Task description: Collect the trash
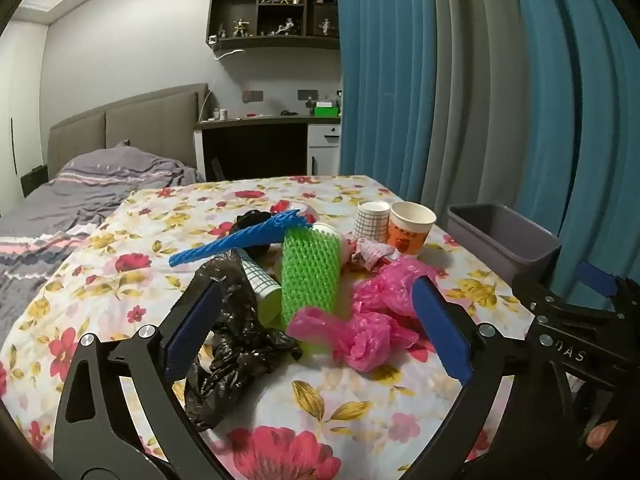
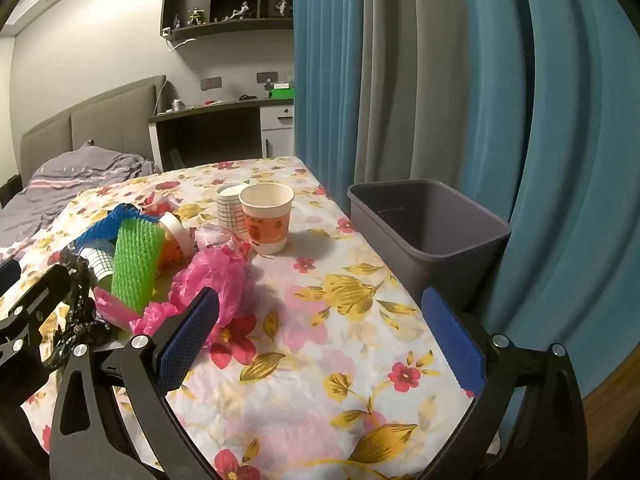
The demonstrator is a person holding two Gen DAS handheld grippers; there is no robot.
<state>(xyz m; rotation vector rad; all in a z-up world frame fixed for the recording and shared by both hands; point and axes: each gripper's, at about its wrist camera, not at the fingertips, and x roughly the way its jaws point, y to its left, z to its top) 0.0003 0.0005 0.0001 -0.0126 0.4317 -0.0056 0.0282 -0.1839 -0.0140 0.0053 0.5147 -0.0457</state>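
Note:
A heap of trash lies on the floral tablecloth (image 1: 120, 280): a black plastic bag (image 1: 236, 320), a green foam net (image 1: 310, 248), a crumpled pink bag (image 1: 372, 320), a blue foam net (image 1: 240, 236) and a tipped grid-pattern cup (image 1: 260, 284). My left gripper (image 1: 316, 284) is open around the near side of the heap, and its pads press on nothing. Two paper cups stand upright behind, one gridded (image 2: 230, 208) and one orange-printed (image 2: 266, 220). My right gripper (image 2: 320, 300) is open over bare cloth, to the right of the pink bag (image 2: 216, 280). The grey bin (image 2: 460, 272) stands empty at the right table edge.
Blue and grey curtains (image 2: 520, 120) hang close behind the bin. A bed (image 1: 60, 220) lies beyond the table's left side, with a desk (image 1: 260, 128) and wall shelves farther back. The right gripper's body (image 1: 580, 320) sits just right of the left one.

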